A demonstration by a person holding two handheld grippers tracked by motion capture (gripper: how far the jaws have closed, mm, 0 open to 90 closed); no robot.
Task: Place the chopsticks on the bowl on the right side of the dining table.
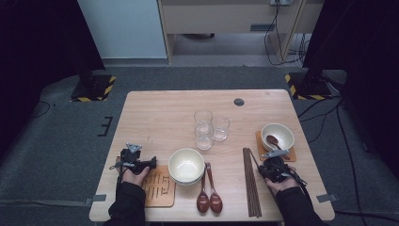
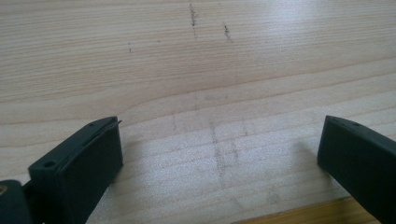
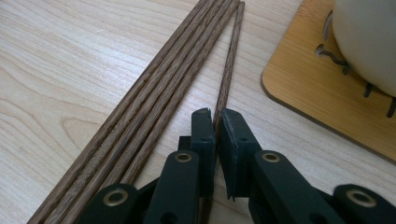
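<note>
High view: fixed overhead, faces forward and down, whole counter (image 1: 155, 113) in frame. Left gripper view: very close on bare wood. Right gripper view: close on chopsticks (image 3: 154, 102) and coaster (image 3: 308, 98), both at high view's lower right.

Your table (image 1: 160, 113): pale wood, fine grain, faint dark scuffs. Your chopsticks (image 3: 154, 93): dark brown, streaked lengthwise. Your spoons (image 1: 209, 200): glossy reddish brown. Your stacked bowls (image 1: 186, 165): cream. Your far bowl (image 1: 277, 136): cream, a brown spoon (image 1: 273, 140) inside. Your coasters (image 3: 322, 88), (image 1: 160, 190): honey-coloured bamboo with cut-out line patterns. Your glasses (image 1: 211, 128): clear. Your right gripper (image 3: 217, 122) and left gripper (image 2: 219, 149): black jaws, brass-coloured rivets on the right.
</note>
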